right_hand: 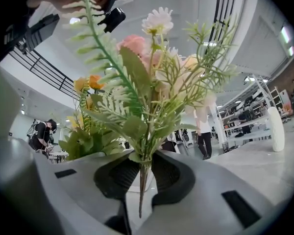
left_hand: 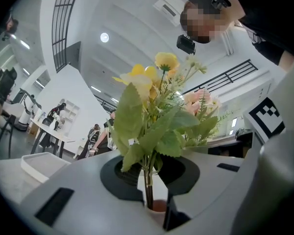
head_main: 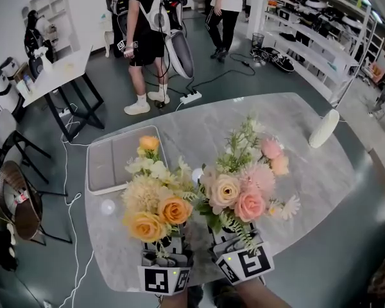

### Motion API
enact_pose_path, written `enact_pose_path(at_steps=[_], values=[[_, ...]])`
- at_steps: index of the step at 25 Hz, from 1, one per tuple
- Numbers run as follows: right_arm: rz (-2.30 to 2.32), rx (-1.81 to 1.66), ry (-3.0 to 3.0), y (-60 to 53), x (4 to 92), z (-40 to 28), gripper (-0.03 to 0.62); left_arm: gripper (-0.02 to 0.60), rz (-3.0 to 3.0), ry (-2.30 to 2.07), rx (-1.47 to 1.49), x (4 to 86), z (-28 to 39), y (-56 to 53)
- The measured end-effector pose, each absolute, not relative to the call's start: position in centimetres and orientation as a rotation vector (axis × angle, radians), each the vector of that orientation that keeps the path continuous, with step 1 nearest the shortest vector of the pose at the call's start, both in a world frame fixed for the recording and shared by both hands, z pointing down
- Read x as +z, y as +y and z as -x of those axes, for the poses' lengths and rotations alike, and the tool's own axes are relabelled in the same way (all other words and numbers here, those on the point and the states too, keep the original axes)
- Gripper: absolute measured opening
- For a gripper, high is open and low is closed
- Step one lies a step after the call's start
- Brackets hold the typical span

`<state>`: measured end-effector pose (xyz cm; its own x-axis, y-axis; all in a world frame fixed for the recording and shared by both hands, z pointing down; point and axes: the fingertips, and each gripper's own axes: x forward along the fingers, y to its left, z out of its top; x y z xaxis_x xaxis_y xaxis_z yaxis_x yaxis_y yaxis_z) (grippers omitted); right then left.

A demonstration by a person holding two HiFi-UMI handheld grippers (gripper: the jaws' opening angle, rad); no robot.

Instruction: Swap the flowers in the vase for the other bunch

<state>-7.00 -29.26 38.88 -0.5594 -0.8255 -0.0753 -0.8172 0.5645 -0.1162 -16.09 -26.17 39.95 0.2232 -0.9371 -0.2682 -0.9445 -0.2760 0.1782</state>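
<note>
Between the jaws of the left gripper [left_hand: 150, 180] the stems of the yellow-and-orange bunch [left_hand: 147, 126] are pinched fast. The right gripper [right_hand: 141, 177] is clamped likewise on the pink bunch [right_hand: 152, 77]. Both bunches stand upright over the near edge of the table [head_main: 289, 127], blooms almost touching. What looks like the small white vase [head_main: 197, 174] stands just beyond, between the 2 bunches. I'd keep them apart so no foliage tangles, centre the incoming stems over the mouth, lower straight, and release only once they seat.
</note>
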Motion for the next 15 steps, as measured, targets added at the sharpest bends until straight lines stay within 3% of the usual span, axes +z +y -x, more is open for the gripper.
enact_pose_path(at_steps=[15], values=[[1.385, -0.120, 2.662, -28.9, 38.7, 7.8, 0.083, 0.089, 2.462, 1.856, 0.358, 41.3, 15.5, -26.1]])
